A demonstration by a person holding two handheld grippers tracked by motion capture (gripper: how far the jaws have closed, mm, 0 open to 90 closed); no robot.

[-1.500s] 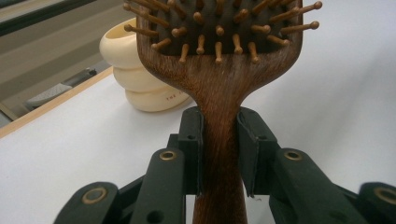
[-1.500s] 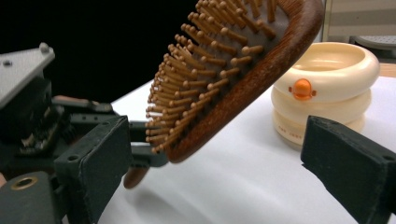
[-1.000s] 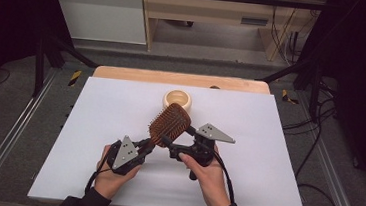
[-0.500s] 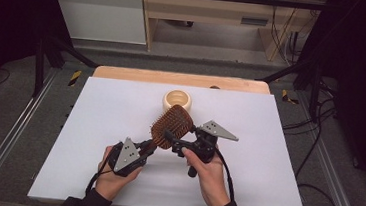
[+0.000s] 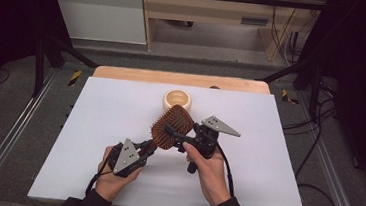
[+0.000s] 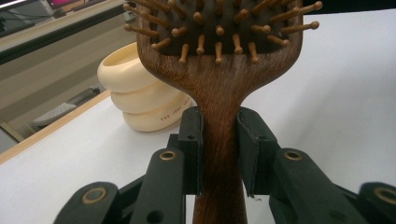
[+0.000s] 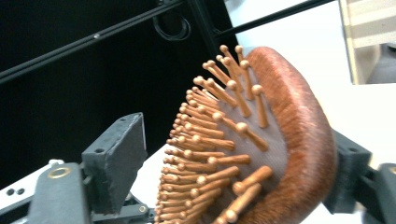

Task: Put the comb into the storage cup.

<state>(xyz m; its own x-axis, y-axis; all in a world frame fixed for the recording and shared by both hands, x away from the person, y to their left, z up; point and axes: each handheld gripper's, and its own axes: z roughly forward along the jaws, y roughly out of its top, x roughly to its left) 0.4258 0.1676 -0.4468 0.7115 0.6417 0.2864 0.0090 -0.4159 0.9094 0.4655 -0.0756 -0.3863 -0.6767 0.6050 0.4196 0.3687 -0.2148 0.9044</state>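
A wooden hairbrush (image 5: 171,127) with peg bristles hangs above the white table top. My left gripper (image 5: 149,145) is shut on its handle, and both pads clamp the neck of the hairbrush (image 6: 219,93) in the left gripper view. My right gripper (image 5: 174,136) straddles the brush head, and its jaws have just been closing. In the right gripper view the hairbrush (image 7: 280,140) sits between the jaws of the right gripper (image 7: 233,149). One pad rests against the padded back, while the other stands clear of the bristle tips.
A cream ribbed pot (image 5: 177,100) stands just beyond the brush, and the left gripper view shows the pot (image 6: 135,88) behind the brush head. The white table top (image 5: 94,115) ends at a wooden strip (image 5: 180,78) at the far side. Dark frame posts flank the table.
The right gripper has edged a little toward the brush head and its jaws have narrowed around it. The left gripper and the brush handle have stayed put.
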